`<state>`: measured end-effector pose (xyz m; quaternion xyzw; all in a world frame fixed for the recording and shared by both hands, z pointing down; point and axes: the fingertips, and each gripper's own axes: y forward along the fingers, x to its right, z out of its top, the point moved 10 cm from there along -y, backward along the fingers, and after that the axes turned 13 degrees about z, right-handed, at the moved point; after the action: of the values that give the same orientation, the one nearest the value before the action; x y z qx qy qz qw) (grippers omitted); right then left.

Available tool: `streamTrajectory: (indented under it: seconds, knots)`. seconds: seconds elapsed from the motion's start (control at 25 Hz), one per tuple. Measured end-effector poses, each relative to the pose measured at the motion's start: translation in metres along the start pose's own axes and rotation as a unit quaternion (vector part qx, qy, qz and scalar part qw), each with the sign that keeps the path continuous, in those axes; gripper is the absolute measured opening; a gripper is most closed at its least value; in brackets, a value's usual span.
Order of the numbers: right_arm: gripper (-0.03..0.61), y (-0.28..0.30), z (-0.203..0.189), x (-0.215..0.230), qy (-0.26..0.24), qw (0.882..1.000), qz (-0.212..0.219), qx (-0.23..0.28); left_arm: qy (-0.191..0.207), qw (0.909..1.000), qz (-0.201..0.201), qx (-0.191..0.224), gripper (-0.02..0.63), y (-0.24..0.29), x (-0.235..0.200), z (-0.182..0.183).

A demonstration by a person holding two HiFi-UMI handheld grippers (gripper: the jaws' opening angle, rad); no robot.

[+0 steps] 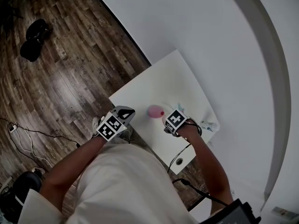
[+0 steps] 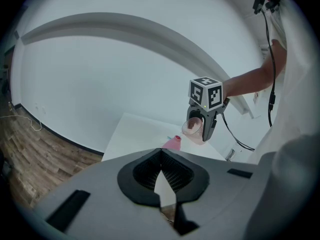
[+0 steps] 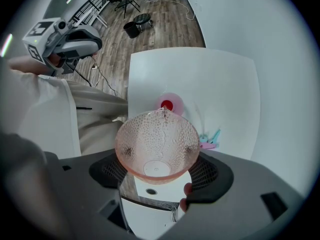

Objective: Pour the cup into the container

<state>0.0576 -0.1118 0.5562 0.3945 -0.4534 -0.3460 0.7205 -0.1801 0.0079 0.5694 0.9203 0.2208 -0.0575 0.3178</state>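
A clear pink dimpled cup sits in my right gripper, which is shut on its sides. The cup is tipped, its spout pointing at the pink container with a red opening on the white table. I see the cup's bare bottom; I cannot tell whether anything is inside. In the head view the right gripper hangs just right of the container. The left gripper view shows the cup above the container. My left gripper is shut and holds nothing, at the table's near-left edge.
Small teal and pink items lie on the table to the right of the container. A cable hole sits in the near corner. A white wall borders the table's far side. Wooden floor with a black object and cables lies left.
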Motion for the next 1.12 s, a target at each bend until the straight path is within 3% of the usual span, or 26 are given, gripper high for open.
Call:
streamTrajectory:
  seconds: [1.12]
  knots:
    - [0.365, -0.0030, 0.0045, 0.0032, -0.003, 1.000, 0.002, -0.021, 0.001, 1.0000, -0.001, 0.000, 0.011, 0.0067, -0.0042, 0.0000]
